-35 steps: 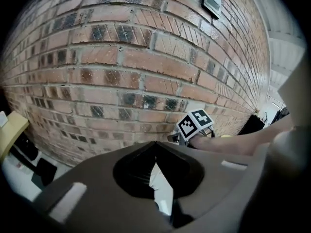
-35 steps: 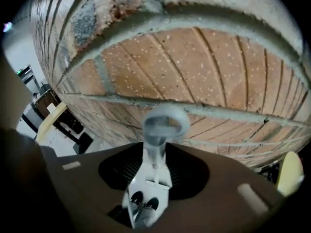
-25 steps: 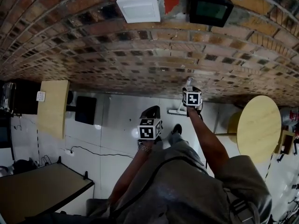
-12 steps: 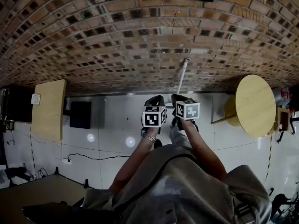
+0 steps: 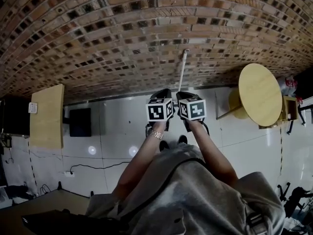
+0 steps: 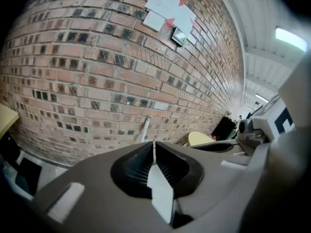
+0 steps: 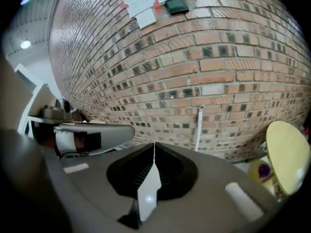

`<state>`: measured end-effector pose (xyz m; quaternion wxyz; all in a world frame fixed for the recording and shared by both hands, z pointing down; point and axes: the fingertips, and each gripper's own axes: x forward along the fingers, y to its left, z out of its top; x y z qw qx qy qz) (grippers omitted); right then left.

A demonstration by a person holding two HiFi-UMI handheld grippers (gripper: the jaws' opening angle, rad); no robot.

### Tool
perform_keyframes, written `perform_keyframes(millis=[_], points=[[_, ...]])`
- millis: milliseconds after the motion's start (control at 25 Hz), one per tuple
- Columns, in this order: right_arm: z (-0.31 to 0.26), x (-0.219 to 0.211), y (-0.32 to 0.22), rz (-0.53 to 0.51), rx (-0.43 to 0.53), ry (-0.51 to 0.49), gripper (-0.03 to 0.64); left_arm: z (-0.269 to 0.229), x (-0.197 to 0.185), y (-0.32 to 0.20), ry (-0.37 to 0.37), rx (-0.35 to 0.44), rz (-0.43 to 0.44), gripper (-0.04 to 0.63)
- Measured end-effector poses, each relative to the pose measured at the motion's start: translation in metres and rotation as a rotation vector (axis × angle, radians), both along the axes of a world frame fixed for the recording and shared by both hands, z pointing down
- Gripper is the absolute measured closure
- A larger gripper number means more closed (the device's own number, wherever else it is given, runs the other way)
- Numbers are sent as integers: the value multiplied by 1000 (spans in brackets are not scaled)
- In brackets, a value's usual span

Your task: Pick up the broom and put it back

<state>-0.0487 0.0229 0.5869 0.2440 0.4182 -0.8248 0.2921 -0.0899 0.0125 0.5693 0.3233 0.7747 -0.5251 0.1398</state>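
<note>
The broom (image 5: 182,71) stands propped against the brick wall (image 5: 122,38), its pale handle nearly upright and resting on the bricks. Its head is hidden behind the grippers in the head view, so how it sits on the floor cannot be told. Leaning this way, it looks stored rather than dropped, and I judge the putting-back to be done.

Neither gripper has hold of it. The left gripper (image 5: 164,92) has its jaws pressed together with nothing between them. The right gripper (image 5: 182,95) has just been closing its jaws, and they now meet on nothing as well. The two are held side by side in front of the person's body, angled down toward the foot of the wall, apart from the handle. This reads as a resting pose with the work finished rather than a reach.

The floor (image 5: 112,126) is glossy white tile that reflects the ceiling lights, and a dark cable (image 5: 93,168) trails across it toward the left edge. A round yellow table (image 5: 259,94) stands near the wall to the right of the broom. A rectangular wooden table (image 5: 46,115) stands well to the left, with a black box (image 5: 78,121) just beside it. High on the wall, sheets of paper (image 7: 143,1) are taped up next to a small dark device (image 7: 176,5).
</note>
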Motion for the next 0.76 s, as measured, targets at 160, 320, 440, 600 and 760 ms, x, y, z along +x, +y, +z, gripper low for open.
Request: perform_keyframes(millis=[160,320,440,600,760], points=[[-18,5,-7,-4,20,29,635,-19,21,-12,65,6,18,617],[-28,26,-8,-2,37,49,635,-23,43,-13,74,21,18,617],[-25,39,-6,-4,33,52,634,-17,59,-10,93,6,26,617],[-21,49,-4,-11,20,33,627,-24,70,-11,80,37,31,618],[-25,55,1,-19,28,31,620,-29,75,-6,47,67,27,617]])
